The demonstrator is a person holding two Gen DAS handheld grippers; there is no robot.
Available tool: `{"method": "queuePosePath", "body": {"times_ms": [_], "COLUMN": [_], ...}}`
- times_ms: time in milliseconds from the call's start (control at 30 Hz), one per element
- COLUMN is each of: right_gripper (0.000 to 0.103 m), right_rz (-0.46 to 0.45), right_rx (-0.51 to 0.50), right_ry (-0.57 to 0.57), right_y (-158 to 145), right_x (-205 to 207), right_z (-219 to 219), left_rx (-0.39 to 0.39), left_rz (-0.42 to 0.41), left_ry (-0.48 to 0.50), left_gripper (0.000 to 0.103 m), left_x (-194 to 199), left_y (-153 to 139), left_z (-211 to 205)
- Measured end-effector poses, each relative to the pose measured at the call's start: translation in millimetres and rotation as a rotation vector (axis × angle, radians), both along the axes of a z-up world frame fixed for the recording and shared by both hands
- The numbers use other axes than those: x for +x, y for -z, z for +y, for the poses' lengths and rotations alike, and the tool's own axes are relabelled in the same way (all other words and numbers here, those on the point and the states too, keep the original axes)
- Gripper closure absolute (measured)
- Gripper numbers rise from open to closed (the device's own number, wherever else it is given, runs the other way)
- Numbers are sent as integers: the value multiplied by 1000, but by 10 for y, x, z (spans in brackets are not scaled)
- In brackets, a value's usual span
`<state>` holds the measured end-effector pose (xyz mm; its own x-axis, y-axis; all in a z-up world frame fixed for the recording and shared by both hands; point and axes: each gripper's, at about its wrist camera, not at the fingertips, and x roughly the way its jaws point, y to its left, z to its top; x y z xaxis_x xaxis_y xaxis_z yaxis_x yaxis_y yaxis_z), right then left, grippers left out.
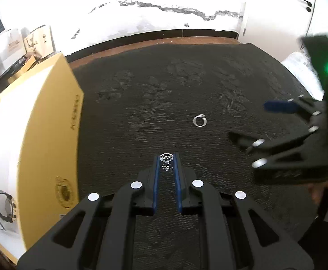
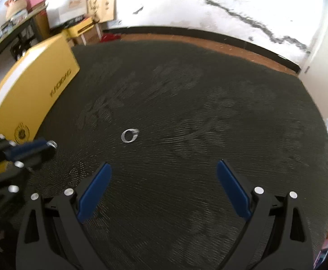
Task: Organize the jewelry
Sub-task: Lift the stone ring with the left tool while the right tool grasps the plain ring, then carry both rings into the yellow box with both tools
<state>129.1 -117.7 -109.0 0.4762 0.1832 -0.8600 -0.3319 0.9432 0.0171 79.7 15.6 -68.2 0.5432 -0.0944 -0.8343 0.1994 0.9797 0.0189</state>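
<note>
My left gripper (image 1: 166, 157) is shut on a small silver pendant (image 1: 166, 157), a round charm with a second link below it, held between the blue pads low over the dark mat (image 1: 141, 103). A silver ring (image 1: 200, 120) lies on the mat ahead and to the right; it also shows in the right wrist view (image 2: 130, 135). My right gripper (image 2: 164, 168) is open and empty, its blue pads wide apart just short of the ring. It shows at the right of the left wrist view (image 1: 254, 130). The left gripper (image 2: 49, 146) shows at the left of the right wrist view.
A yellow and white box (image 1: 47, 135) with a watch picture stands along the mat's left edge; it also shows in the right wrist view (image 2: 29, 90). Cartons and clutter (image 2: 62, 6) stand at the back left. A white wall and a brown floor strip lie beyond the mat.
</note>
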Motion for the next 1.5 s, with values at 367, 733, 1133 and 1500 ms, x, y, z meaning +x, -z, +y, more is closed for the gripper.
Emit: {"method": "queuePosePath", "body": {"times_ms": [367, 733, 1133, 1500], "right_gripper": [18, 74, 84, 85], "right_rz": [-57, -91, -66, -103], "right_rx": [2, 3, 11, 8], "right_ry": [34, -22, -11, 1], "right_y": [311, 266, 181, -466], "right_x": [223, 202, 130, -163], "right_z": [334, 470, 480, 462], "left_rx": [-51, -67, -69, -71], "left_rz": [21, 27, 25, -1], "left_ry": [-18, -33, -46, -79], "left_gripper": [91, 91, 91, 91], "left_x": [-42, -82, -57, -109], "left_y": [-9, 1, -27, -182], "left_z": [331, 487, 490, 518]}}
